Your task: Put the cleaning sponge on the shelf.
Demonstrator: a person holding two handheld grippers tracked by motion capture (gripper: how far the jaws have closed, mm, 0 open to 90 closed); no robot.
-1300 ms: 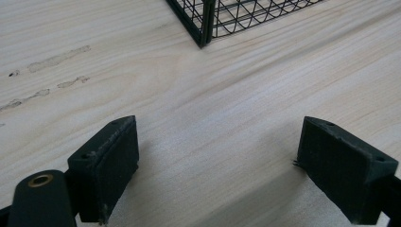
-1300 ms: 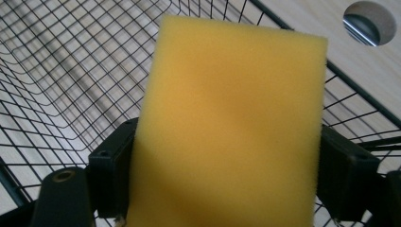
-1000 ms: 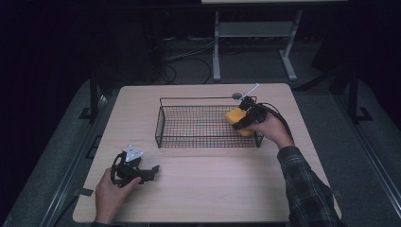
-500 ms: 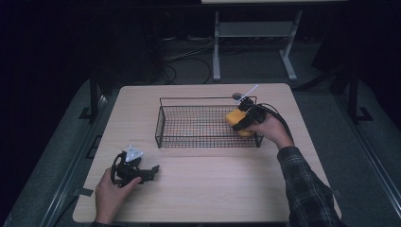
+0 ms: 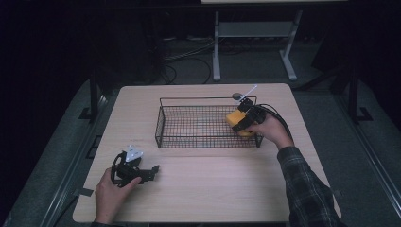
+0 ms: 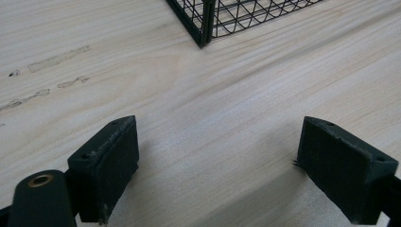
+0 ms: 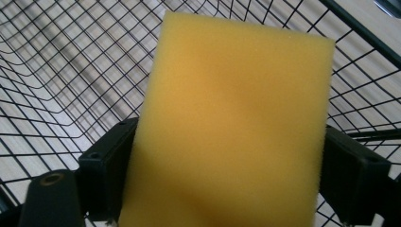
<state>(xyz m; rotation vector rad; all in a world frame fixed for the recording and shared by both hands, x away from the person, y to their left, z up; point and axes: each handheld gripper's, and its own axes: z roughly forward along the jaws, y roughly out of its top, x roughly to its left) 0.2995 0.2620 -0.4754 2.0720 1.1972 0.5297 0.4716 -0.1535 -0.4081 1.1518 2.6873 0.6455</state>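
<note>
Lower left of the high view: left gripper (image 5: 153, 169) resting low on the table (image 5: 213, 189), jaws spread wide on nothing, bare wood between them. Centre: black wire basket (image 5: 198, 125). Right of centre: right gripper (image 5: 238, 124) pinching a yellow sponge (image 5: 235, 117) over the basket's right end, just inside the rim. Likely snag: sponge corner catching the wire rim, or springing sideways on release and bouncing out.

wire basket (image 5: 203, 125) mid-table (image 5: 203, 189), sponge (image 5: 235, 117) over its right end
</note>
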